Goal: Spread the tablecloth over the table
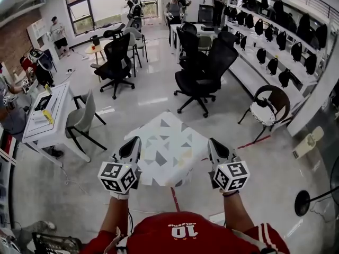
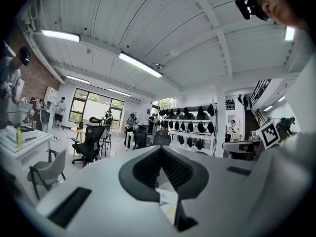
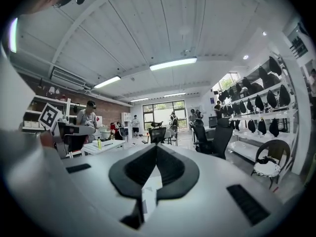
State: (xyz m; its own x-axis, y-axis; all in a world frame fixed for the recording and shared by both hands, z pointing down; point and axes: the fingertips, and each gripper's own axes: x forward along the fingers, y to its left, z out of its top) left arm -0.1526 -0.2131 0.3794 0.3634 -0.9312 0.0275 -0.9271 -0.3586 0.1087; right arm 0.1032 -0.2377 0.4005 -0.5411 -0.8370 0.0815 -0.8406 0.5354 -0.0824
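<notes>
The tablecloth (image 1: 167, 150) is white with grey and yellow triangles. In the head view it stretches forward from both grippers as a roughly square sheet, and what lies under it is hidden. My left gripper (image 1: 133, 144) is shut on its near left edge, and my right gripper (image 1: 214, 146) is shut on its near right edge. In the left gripper view the jaws (image 2: 160, 154) meet, with a strip of the cloth (image 2: 167, 204) pinched between them. The right gripper view shows the same: closed jaws (image 3: 157, 149) with cloth (image 3: 149, 191) caught in the slit. Both grippers point level.
A white desk (image 1: 50, 115) with a grey chair (image 1: 82, 120) stands to the left. Black office chairs (image 1: 204, 75) stand ahead, and a round-backed chair (image 1: 270, 107) is at the right by long shelves (image 1: 275, 52). A red floor line (image 1: 174, 197) runs below the cloth. People stand at the far end.
</notes>
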